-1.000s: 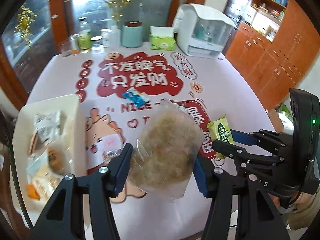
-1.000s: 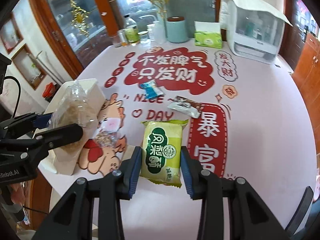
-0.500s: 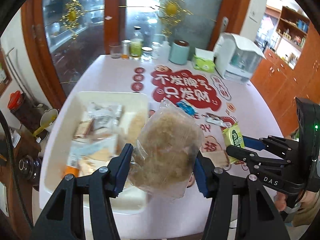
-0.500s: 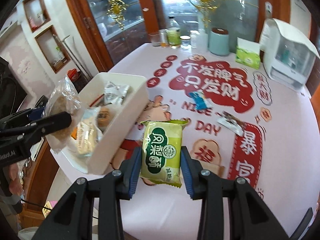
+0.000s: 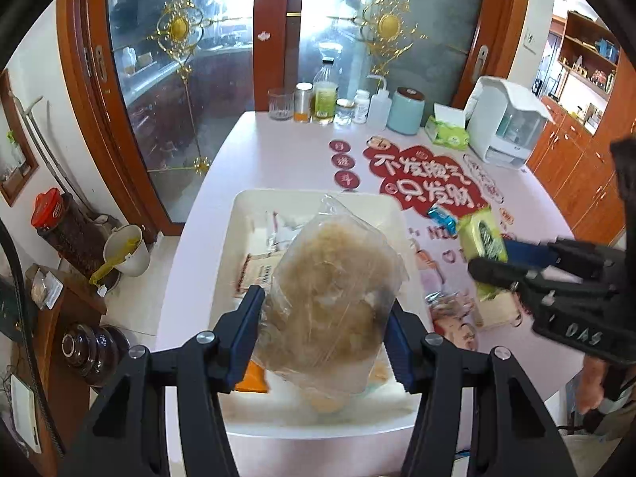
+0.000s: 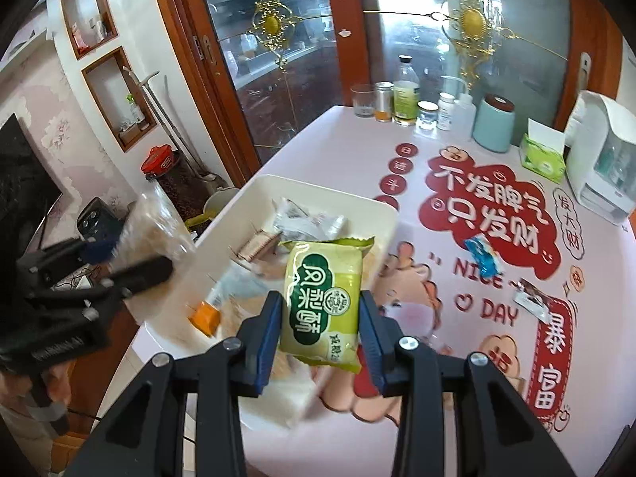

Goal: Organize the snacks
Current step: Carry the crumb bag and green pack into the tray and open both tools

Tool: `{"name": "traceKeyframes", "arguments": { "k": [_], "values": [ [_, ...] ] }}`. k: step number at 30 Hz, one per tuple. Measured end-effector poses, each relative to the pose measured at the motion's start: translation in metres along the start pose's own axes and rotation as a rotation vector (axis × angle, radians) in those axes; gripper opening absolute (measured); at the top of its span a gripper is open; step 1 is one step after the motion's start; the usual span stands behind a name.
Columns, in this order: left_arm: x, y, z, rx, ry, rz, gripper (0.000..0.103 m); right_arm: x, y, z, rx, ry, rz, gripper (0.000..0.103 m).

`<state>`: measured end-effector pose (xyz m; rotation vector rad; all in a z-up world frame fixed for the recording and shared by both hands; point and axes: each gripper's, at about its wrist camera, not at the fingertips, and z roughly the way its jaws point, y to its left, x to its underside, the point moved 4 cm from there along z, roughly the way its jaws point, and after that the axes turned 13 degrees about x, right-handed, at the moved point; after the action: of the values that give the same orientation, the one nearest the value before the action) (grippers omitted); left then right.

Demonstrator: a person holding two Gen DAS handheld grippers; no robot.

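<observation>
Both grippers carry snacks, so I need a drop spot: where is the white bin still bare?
The white bin is bare along its far-left wall, beside the silver wrappers. Its near half is crowded: orange packet and pale packets. On the table, the bare patch lies between bin and bottles.

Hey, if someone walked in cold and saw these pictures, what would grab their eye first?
Probably the crinkly clear plastic bag of tan floss-topped bread, gripped in the left claw above the white rectangular plastic tray. Next, the bright green pastry packet pinched in the right claw, and the pink tablecloth's big red banner print.
</observation>
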<state>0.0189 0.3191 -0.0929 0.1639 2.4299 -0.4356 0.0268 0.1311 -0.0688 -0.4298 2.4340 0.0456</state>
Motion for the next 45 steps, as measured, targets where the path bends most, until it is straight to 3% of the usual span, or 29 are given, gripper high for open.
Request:
{"name": "traceKeyframes", "arguments": {
  "k": [11, 13, 14, 15, 17, 24, 31, 35, 45],
  "values": [
    [0.014, 0.041, 0.028, 0.064, 0.09, 0.004, 0.058, -0.034, 0.049, 0.02, 0.057, -0.012, -0.006, 0.039],
    [0.015, 0.043, 0.029, 0.076, 0.09, -0.011, 0.072, -0.039, 0.052, 0.023, 0.051, -0.019, 0.001, 0.039],
    [0.016, 0.046, 0.029, 0.078, 0.084, -0.02, 0.087, -0.04, 0.052, 0.023, 0.052, -0.019, 0.008, 0.042],
    [0.016, 0.047, 0.029, 0.076, 0.078, -0.026, 0.094, -0.042, 0.052, 0.024, 0.055, -0.019, 0.017, 0.045],
    [0.018, 0.048, 0.029, 0.087, 0.08, -0.034, 0.095, -0.044, 0.051, 0.023, 0.049, -0.026, 0.039, 0.05],
    [0.02, 0.039, 0.028, 0.11, 0.1, -0.006, 0.095, -0.034, 0.047, 0.018, 0.047, -0.015, 0.081, 0.051],
    [0.017, 0.025, 0.022, 0.085, 0.082, 0.025, 0.094, -0.009, 0.035, 0.011, 0.049, 0.004, 0.102, 0.051],
    [0.012, 0.01, 0.022, 0.049, 0.063, 0.068, 0.094, 0.002, 0.012, -0.001, 0.083, -0.017, 0.123, 0.051],
    [0.0, -0.052, 0.039, 0.158, 0.061, 0.083, 0.094, 0.035, -0.085, -0.02, 0.191, 0.004, 0.241, 0.051]
  ]
}}
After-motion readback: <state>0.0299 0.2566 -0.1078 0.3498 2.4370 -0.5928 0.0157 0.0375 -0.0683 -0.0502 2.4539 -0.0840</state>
